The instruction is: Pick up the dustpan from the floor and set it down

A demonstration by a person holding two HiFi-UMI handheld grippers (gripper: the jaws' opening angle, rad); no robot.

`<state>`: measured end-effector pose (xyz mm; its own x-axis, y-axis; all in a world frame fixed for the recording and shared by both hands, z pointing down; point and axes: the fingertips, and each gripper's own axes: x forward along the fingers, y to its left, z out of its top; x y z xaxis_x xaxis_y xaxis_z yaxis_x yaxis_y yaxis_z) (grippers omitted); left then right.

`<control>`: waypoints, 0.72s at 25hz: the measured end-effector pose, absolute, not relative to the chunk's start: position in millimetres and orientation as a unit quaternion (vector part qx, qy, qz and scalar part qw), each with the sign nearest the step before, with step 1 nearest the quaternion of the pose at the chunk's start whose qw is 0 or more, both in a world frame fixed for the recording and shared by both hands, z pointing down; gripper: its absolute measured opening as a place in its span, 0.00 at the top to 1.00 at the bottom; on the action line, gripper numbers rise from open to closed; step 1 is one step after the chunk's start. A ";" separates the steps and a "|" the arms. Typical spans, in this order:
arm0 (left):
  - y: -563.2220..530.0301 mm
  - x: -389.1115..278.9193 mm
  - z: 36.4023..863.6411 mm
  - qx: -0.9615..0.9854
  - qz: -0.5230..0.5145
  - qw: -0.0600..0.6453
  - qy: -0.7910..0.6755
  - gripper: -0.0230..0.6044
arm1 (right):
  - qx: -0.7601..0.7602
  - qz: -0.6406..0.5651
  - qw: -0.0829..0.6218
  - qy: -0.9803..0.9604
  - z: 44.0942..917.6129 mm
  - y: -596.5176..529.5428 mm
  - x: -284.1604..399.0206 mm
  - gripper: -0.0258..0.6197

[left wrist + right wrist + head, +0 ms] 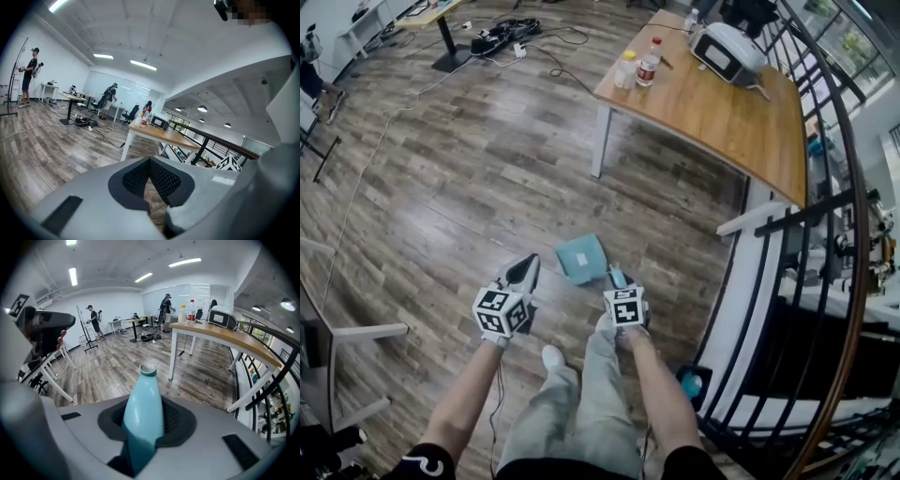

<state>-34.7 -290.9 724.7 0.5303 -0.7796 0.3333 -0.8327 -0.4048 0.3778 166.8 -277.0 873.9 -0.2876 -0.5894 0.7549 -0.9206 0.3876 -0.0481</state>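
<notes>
A teal dustpan (581,258) hangs over the wooden floor in front of the person's legs, its pan pointing away from me. My right gripper (616,276) is shut on its handle. In the right gripper view the teal handle (142,411) sticks up between the dark pads, and my right gripper (143,425) clamps it from both sides. My left gripper (528,266) hovers just left of the pan, apart from it. Seen from its own camera, my left gripper (150,161) has its fingertips together with nothing between them.
A wooden table (712,112) with bottles (648,64) and a white appliance (727,49) stands ahead on the right. A black railing (825,234) runs down the right side. Cables (502,39) lie on the far floor. A white chair frame (356,333) stands at the left.
</notes>
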 end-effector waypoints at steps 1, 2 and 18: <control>-288.8 -36.7 718.3 0.836 0.050 0.255 -0.483 0.97 | 0.493 0.245 0.334 -0.765 863.8 -276.5 165.6 0.83; -286.7 -38.6 711.6 0.836 0.048 0.253 -0.485 0.97 | 0.493 0.242 0.333 -0.767 852.7 -276.2 164.5 0.83; -239.8 -107.0 567.9 0.835 -0.006 0.210 -0.509 0.97 | 0.531 0.209 0.276 -0.773 635.1 -285.1 151.5 0.82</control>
